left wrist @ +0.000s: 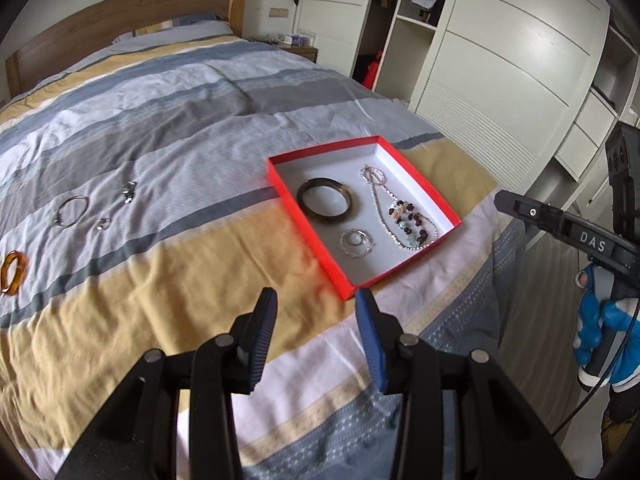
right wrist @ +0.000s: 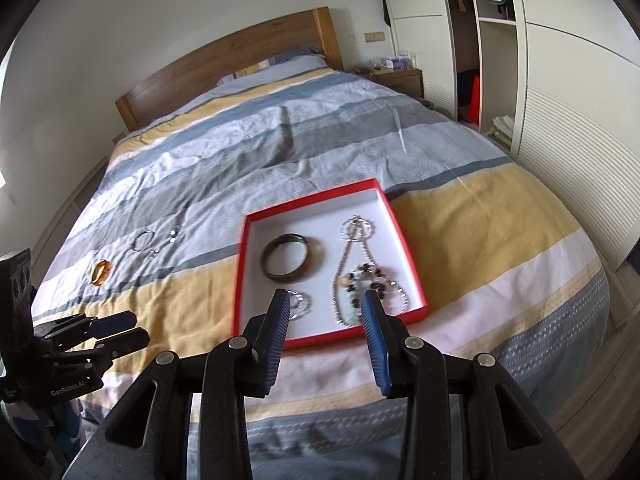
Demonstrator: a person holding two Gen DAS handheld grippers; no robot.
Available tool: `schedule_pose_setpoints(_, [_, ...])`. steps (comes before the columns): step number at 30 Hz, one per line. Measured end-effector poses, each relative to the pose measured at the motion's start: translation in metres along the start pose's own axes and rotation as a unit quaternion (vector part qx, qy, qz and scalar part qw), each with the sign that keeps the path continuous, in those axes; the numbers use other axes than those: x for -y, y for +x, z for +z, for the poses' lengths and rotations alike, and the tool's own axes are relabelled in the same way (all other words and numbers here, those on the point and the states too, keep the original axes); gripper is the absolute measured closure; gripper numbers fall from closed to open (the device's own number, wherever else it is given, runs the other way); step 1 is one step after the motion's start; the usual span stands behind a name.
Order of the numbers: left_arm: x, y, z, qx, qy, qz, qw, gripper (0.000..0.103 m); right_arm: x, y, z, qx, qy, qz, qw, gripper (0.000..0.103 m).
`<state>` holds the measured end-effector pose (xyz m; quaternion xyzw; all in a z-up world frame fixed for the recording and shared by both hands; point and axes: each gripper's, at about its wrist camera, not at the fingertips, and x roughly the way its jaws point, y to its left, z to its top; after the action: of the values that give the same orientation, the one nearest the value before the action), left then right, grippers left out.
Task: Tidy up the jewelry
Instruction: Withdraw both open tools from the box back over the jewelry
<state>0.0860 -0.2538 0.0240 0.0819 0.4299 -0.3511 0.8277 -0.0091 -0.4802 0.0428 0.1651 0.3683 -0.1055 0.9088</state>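
Observation:
A shallow red box point(left wrist: 308, 236) point(right wrist: 404, 248) with a white floor lies on the striped bed. In it are a dark bangle point(left wrist: 325, 200) point(right wrist: 289, 262), a silver ring bracelet point(left wrist: 357, 242) point(right wrist: 300, 303), a silver chain point(left wrist: 376, 196) point(right wrist: 356, 236) and a beaded bracelet point(left wrist: 412, 222) point(right wrist: 366, 278). Left of the box on the bed lie a thin silver bangle point(left wrist: 71, 211) point(right wrist: 141, 240), a small ring point(left wrist: 103, 223), a metal clasp piece point(left wrist: 129, 192) point(right wrist: 173, 235) and an amber bangle point(left wrist: 13, 272) point(right wrist: 101, 272). My left gripper point(left wrist: 316, 300) is open and empty, above the bed near the box's front corner. My right gripper point(right wrist: 326, 300) is open and empty, above the box's front edge.
The wooden headboard point(right wrist: 240, 60) is at the far end. White wardrobes point(left wrist: 500, 60) stand along the right side, with a nightstand point(right wrist: 400, 76) beside the bed. The right gripper's body point(left wrist: 560, 224) shows at the right of the left wrist view; the left gripper point(right wrist: 104, 332) shows at lower left of the right wrist view.

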Motion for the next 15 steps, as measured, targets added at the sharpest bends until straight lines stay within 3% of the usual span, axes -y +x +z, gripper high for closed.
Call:
schedule_pose_setpoints(8, [-0.023, -0.059, -0.028, 0.048, -0.022, 0.04, 0.9978, 0.064, -0.042, -0.029, -0.013, 0.014, -0.02, 0.014, 1.0, 0.064])
schedule_pose_setpoints(11, [-0.035, -0.08, -0.04, 0.064, -0.036, 0.062, 0.9954, 0.057, -0.059, -0.038, -0.019, 0.016, -0.031, 0.019, 0.999, 0.062])
schedule_pose_setpoints(15, [-0.051, -0.106, -0.057, 0.082, -0.057, 0.097, 0.9903, 0.056, -0.081, -0.048, -0.028, 0.013, -0.049, 0.024, 0.998, 0.061])
